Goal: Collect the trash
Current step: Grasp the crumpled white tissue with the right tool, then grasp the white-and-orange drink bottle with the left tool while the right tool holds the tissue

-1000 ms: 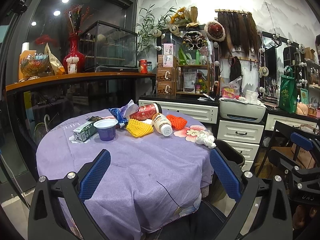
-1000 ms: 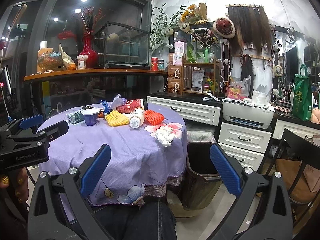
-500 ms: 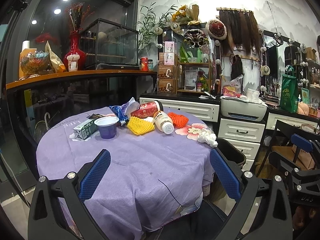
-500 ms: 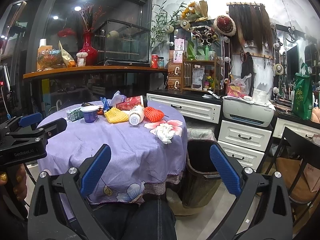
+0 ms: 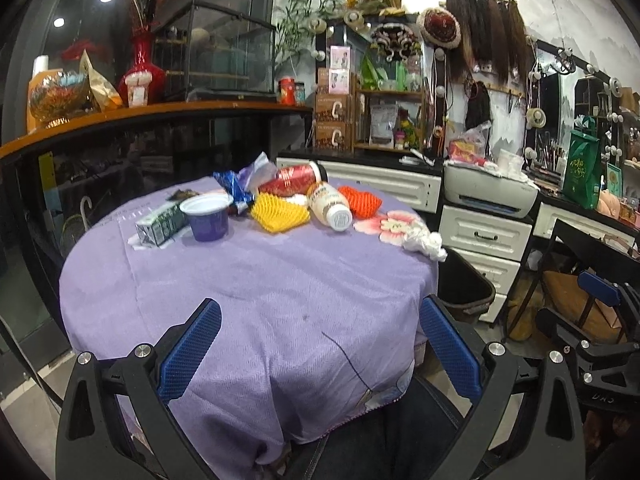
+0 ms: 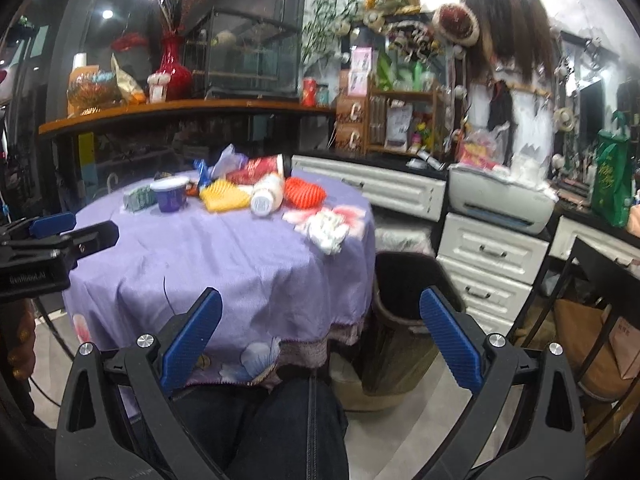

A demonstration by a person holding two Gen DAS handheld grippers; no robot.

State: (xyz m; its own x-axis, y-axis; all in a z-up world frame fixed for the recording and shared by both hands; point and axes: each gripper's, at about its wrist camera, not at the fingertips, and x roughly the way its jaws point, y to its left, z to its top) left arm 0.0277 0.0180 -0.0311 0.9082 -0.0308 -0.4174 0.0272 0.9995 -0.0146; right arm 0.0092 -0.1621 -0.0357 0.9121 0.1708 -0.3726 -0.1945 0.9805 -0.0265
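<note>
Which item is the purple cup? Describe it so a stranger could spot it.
On the round table with the lilac cloth, trash is clustered at the far side. The purple cup stands there between a green carton and yellow foam net; it alone is upright.

Background: a red vase [image 5: 141, 65] and a glass case [image 5: 214, 50] stand on an orange-topped counter [image 5: 160, 110]. White drawers [image 5: 482, 240] carry a printer [image 5: 490, 192], with a green bag [image 5: 582, 170] further right. Hair pieces [image 5: 486, 36] hang on the wall.
</note>
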